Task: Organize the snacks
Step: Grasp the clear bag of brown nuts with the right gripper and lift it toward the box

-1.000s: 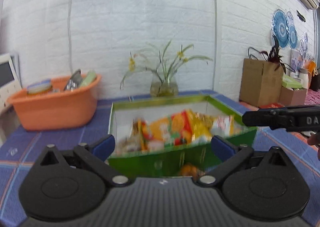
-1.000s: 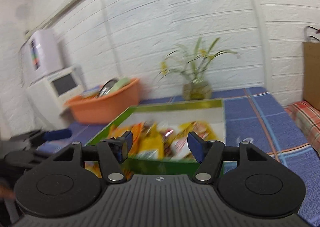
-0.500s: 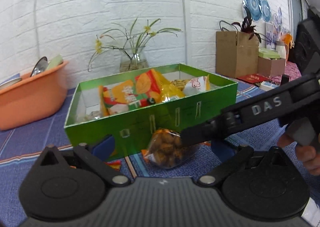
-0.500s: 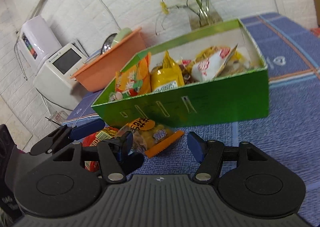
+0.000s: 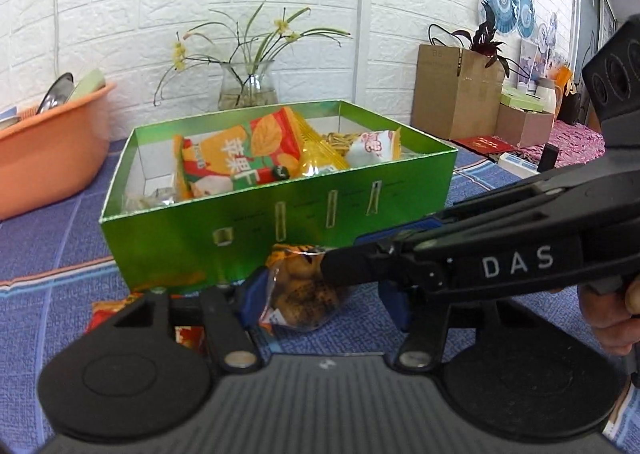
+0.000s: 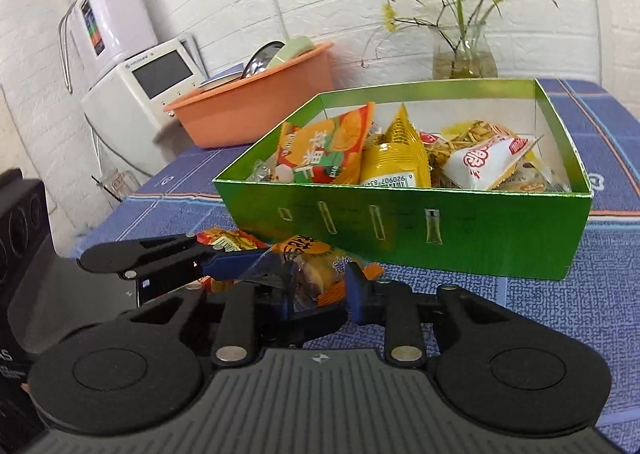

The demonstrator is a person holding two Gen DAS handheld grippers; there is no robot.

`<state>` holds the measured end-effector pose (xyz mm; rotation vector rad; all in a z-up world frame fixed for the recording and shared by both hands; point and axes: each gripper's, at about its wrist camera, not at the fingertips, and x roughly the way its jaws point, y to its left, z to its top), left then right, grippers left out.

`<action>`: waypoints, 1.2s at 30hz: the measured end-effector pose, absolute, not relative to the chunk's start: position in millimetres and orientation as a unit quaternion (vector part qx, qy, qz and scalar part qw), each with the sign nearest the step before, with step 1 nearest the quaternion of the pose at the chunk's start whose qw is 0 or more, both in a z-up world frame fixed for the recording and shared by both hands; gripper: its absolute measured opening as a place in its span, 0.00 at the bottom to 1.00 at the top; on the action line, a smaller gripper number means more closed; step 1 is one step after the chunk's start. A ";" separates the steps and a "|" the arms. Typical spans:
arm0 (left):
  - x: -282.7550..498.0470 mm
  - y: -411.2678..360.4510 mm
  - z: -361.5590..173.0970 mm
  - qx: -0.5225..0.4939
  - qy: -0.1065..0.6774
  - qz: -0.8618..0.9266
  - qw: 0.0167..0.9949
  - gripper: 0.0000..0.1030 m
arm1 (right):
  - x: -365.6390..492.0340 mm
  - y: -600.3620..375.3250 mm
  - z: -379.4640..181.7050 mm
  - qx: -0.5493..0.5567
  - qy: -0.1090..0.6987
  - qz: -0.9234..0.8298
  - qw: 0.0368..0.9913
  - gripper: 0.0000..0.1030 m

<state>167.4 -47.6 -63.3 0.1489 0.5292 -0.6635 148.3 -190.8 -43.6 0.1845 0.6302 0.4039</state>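
Observation:
A green box (image 5: 280, 222) (image 6: 400, 230) holds several snack packets. A clear bag of brown snacks (image 5: 304, 294) (image 6: 316, 266) lies on the blue cloth just in front of the box. My left gripper (image 5: 320, 302) has its blue fingers on both sides of this bag, close to it. My right gripper (image 6: 320, 290) also has its fingers around the bag, closing on it; its arm crosses the left wrist view (image 5: 460, 266). A red packet (image 5: 116, 310) (image 6: 228, 242) lies to the bag's left.
An orange basin (image 5: 44, 150) (image 6: 256, 94) with dishes stands left of the box. A glass vase with flowers (image 5: 248, 90) (image 6: 464, 58) stands behind it by the wall. A white appliance (image 6: 136, 90) is at far left, cardboard boxes (image 5: 456, 94) at right.
Both grippers dropped from above the box to the cloth in front of it, moved onto the clear snack bag and narrowed around it.

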 end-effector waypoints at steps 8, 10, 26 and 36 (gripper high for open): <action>147.0 -37.3 -39.3 0.073 0.227 -0.318 0.917 0.54 | 132.7 -185.5 -18.2 0.060 0.275 0.217 0.935 0.38; 145.1 -33.6 -33.8 0.064 0.223 -0.316 0.920 0.54 | 132.3 -185.6 -12.4 0.066 0.271 0.221 0.934 0.38; 165.0 -50.4 10.5 0.078 0.169 -0.290 0.939 0.55 | 147.4 -193.2 23.8 0.058 0.198 0.206 0.956 0.38; 239.1 -126.1 9.4 0.087 0.169 -0.278 0.942 0.59 | 198.9 -254.4 11.7 0.142 0.165 0.149 0.965 0.43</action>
